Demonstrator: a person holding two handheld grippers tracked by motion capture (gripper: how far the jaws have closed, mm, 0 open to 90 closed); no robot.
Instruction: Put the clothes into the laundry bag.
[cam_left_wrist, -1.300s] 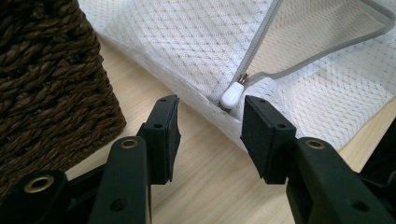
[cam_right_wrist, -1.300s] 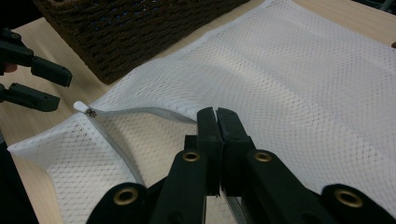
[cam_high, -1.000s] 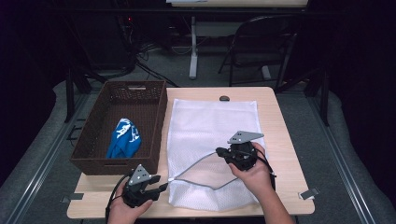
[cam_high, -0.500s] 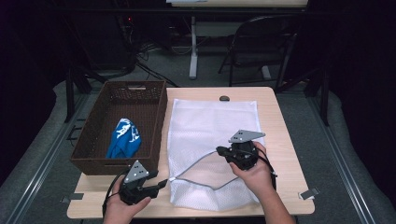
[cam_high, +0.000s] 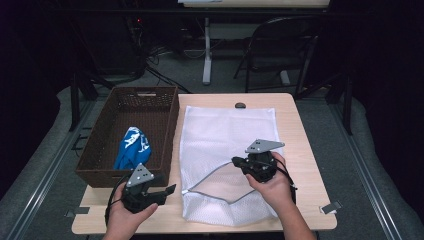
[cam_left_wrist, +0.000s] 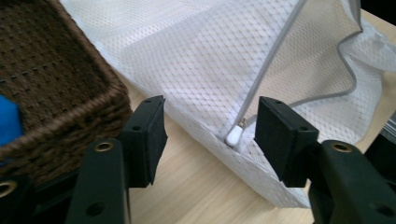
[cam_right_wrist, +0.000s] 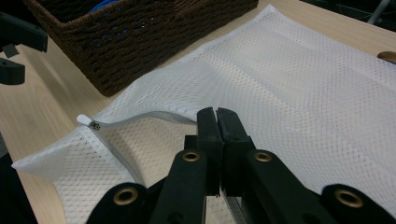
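Bag: white mesh bag (cam_high: 227, 150) is lying flat on the table (cam_high: 305, 145), just right of the basket (cam_high: 100, 150), long axis running away from the person.
Mouth: zipper edge (cam_high: 210, 175) is gaping at the near end, its upper lip being lifted.
Right gripper: right gripper (cam_high: 237, 162) is pinching the upper lip of the mouth, jaws pressed together with mesh between them, as the right gripper view shows (cam_right_wrist: 217, 116).
Left gripper: left gripper (cam_high: 167, 192) is hovering off the near left corner of the bag; its jaws have just been opening and are standing fairly wide, nothing gripped.
Zipper pull: white pull (cam_left_wrist: 233, 135) is sitting at the left end of the zipper, on the line between the left jaws but beyond them, apart from both pads.
Cloth: blue cloth (cam_high: 132, 147) is lying in the basket, left of and beyond the left gripper.
Key relation: left hand is nearer the cloth; bag mouth is opening toward that side, so the cloth would likely be travelling rightward from basket into mouth.
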